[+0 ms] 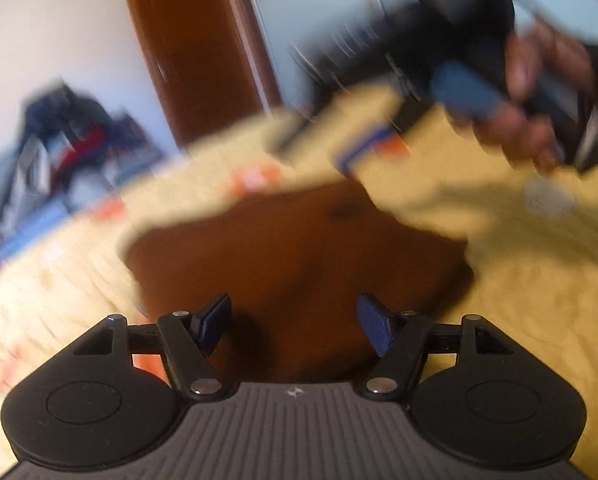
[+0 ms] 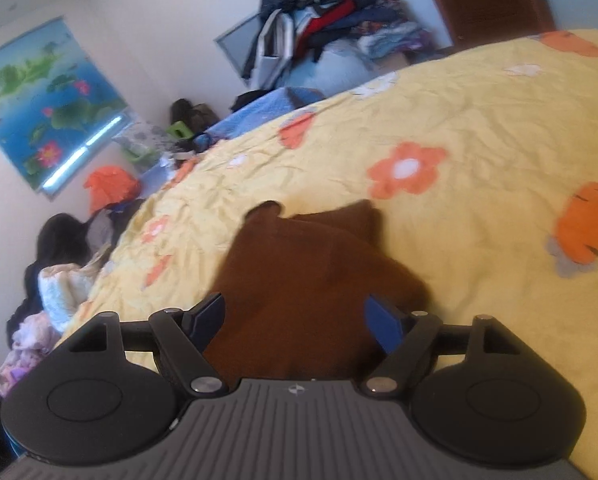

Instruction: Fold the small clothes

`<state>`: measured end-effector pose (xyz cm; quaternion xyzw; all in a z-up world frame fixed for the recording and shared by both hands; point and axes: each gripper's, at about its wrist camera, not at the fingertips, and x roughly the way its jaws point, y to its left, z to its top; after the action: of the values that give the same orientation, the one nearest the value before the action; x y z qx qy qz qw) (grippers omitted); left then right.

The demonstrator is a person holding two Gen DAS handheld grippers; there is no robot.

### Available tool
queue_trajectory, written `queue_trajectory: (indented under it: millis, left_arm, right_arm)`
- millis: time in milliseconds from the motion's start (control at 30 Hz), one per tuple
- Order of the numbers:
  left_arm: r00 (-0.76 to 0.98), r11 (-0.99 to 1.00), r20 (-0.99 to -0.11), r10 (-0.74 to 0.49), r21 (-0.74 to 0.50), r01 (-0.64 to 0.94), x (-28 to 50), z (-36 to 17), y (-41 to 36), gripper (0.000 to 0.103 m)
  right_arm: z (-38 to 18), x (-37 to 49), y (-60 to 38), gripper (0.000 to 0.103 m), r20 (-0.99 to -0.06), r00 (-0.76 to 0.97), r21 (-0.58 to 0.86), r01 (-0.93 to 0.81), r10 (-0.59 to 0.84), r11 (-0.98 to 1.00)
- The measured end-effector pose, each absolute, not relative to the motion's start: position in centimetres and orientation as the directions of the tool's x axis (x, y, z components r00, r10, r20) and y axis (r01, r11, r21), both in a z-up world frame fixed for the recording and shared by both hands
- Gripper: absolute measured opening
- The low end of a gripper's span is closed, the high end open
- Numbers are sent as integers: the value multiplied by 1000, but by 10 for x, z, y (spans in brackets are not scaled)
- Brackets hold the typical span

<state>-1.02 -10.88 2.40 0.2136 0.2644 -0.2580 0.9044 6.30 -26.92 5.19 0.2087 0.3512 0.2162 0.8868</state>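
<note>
A small brown garment lies flattened on the yellow flowered bedspread. In the left wrist view my left gripper stands open just above the garment's near edge, with nothing between its blue pads. The right gripper shows blurred at the upper right, held by a hand above the bed beyond the garment. In the right wrist view the brown garment lies under my right gripper, which is open with no cloth pinched between its fingers.
A pile of dark and coloured clothes is heaped against the wall past the bed's far side. More clothing and an orange item lie off the bed's left edge. A brown door stands behind the bed.
</note>
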Motion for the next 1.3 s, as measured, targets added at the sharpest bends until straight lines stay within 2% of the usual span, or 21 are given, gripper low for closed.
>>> queue_trajectory:
  millis: [33,100,200,267,333,400,467,600,633,667,700,767,800,833,867,1033,1167,1300]
  left_arm:
    - [720,793,-601,-346,224,567,-6,19,-108,70]
    - [705,818,-606,-368,150,556,-4,19,-100,69]
    - [693,829,-616,-375,112,548,-6,25,-92,69]
    - [694,826,-612,-380,113,552,-9,26,-89,69]
    - [697,832,-608,-380,105,544,-5,22,-87,69]
    - [696,843,-607,-383,79,532,-1,18,-91,70]
    - [697,853,-607,-381,60,518,-1,19,-92,70]
    - [709,863,-593,-382,46,503,-8,14,-92,71]
    - [709,865,-593,-382,41,500,-7,14,-91,71]
    - [709,867,-593,-381,36,497,-7,13,-91,71]
    - [711,869,-592,-380,36,494,-7,12,-92,71]
    - [710,870,-592,-381,31,493,-5,12,-91,71]
    - [709,869,-593,-382,31,494,-2,12,-91,71]
    - [709,867,-592,-384,32,497,-2,11,-90,71]
    - [709,867,-590,-386,30,497,-3,11,-89,71]
    - [717,870,-579,-388,27,493,-4,8,-87,72]
    - [719,871,-578,-385,29,490,-4,7,-88,73]
    - [726,877,-583,-365,47,479,-8,11,-91,73]
  right_arm:
    - [49,68,-261,86,-549,638,507,-259,540,822]
    - [27,83,-248,91,-644,562,458,-260,519,850]
    - [22,85,-246,90,-683,534,391,-310,499,867]
    - [39,93,-246,83,-705,523,405,-258,479,877]
    - [62,99,-240,82,-635,571,438,-290,521,851]
    - [74,117,-222,85,-579,547,516,-328,604,791]
    - [72,141,-189,87,-585,490,536,-365,646,762]
    - [36,193,-124,86,-738,386,420,-378,553,825]
    - [21,203,-115,94,-778,370,379,-368,508,849]
    - [20,205,-112,100,-738,407,376,-414,538,829]
    - [15,210,-111,103,-729,405,399,-403,551,824]
    - [17,216,-109,103,-741,404,404,-370,536,837]
    - [20,215,-107,100,-756,399,384,-371,518,846]
    - [25,209,-108,91,-767,413,351,-369,491,860]
    - [32,200,-112,90,-767,428,338,-363,478,868]
    - [66,134,-175,98,-635,496,454,-381,592,805]
    - [42,124,-200,95,-720,466,410,-312,514,857]
    - [22,130,-199,95,-678,519,393,-343,521,853]
